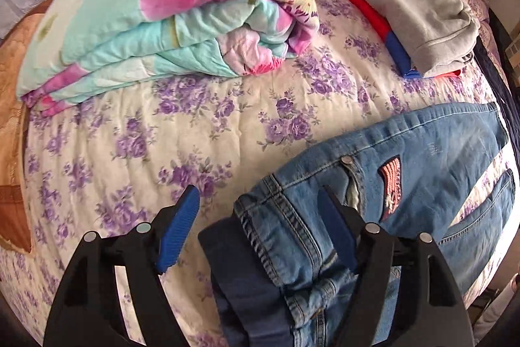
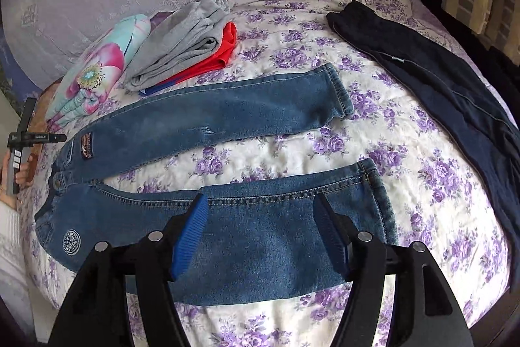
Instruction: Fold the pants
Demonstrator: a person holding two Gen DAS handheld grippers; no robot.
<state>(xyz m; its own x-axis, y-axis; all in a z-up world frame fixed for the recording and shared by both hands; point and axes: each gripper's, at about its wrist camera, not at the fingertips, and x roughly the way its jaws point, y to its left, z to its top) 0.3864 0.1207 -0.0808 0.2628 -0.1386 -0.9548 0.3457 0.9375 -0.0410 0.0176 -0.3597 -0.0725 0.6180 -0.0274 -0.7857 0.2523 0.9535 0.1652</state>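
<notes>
Jeans (image 2: 208,119) lie flat on the bed (image 2: 406,217), waistband to my left, legs running right and splayed apart in a V, so as I read it no fold has been made yet.

Starting at the left: my left gripper (image 1: 258,228) hangs over the waistband (image 1: 276,217) with its jaws spread wide, gripping nothing. The band sits between the two blue pads (image 1: 180,228), bunched over a darker lining. I would close on the outer corner of the band, taking both layers of denim, and avoid the button (image 1: 348,160) and the stiff patch (image 1: 391,192), which would let the pads slip.

Moving right: my right gripper (image 2: 260,234) hovers over the near leg (image 2: 276,217), short of its cuff (image 2: 380,194), jaws also spread and empty. I would slide further right and pinch close to the hem, so the leg lifts as one piece.

Then both ends should rise together and carry the near leg onto the far leg (image 2: 227,116), seams matched, cuff to cuff.

Denim is heavy, so I expect sag in the middle; keeping the cloth taut between the grippers should stop creases.

The grey stack (image 2: 182,44) beyond and the dark trousers (image 2: 438,86) at right are well apart from the work.
</notes>
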